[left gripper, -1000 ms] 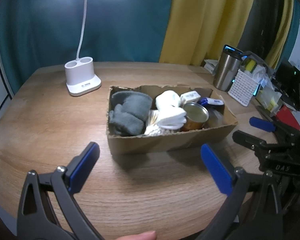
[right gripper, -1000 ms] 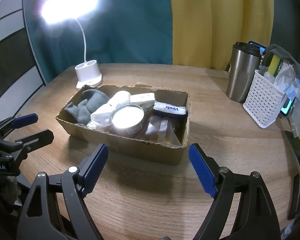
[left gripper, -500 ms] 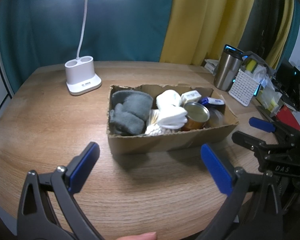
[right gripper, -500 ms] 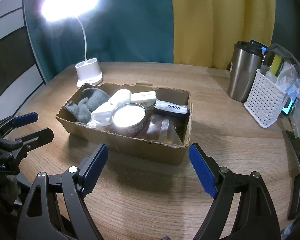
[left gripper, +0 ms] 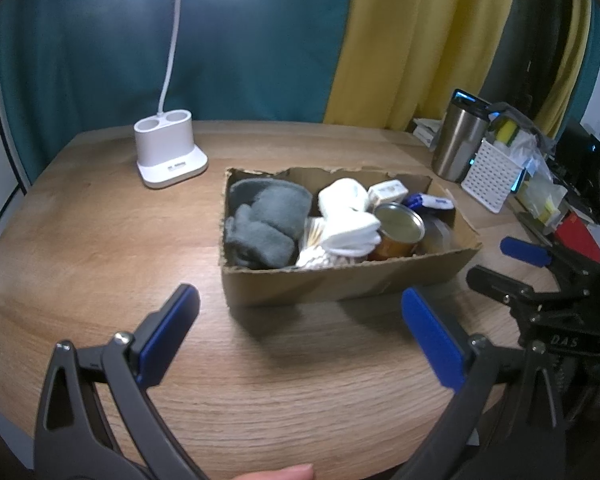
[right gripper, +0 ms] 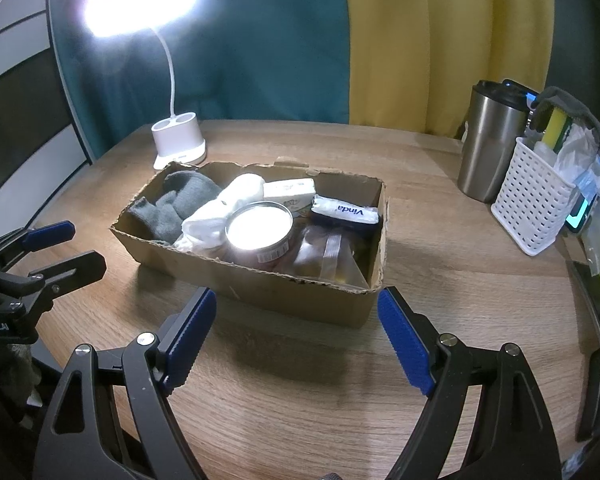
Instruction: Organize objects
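A torn cardboard box (left gripper: 340, 284) (right gripper: 284, 292) sits mid-table. It holds grey socks (left gripper: 264, 220) (right gripper: 180, 200), white socks (left gripper: 348, 216) (right gripper: 220, 216), a tin can (left gripper: 398, 226) (right gripper: 260, 230), a small white box (left gripper: 386, 192) (right gripper: 290, 190), a Vinda tissue pack (right gripper: 346, 212), a clear plastic bag (right gripper: 328, 256) and cotton swabs (left gripper: 316, 256). My left gripper (left gripper: 300, 314) (right gripper: 74, 246) hovers open just short of the box's near wall. My right gripper (right gripper: 296, 308) (left gripper: 516, 264) is open too, facing the box's front right corner. Neither holds anything.
A white lamp base (left gripper: 170, 154) (right gripper: 178, 140) stands behind the box at the left. A steel tumbler (left gripper: 458, 140) (right gripper: 490, 144) and a white perforated basket (left gripper: 492, 176) (right gripper: 534, 204) stuffed with items crowd the right edge. A fingertip (left gripper: 284, 472) shows at the bottom.
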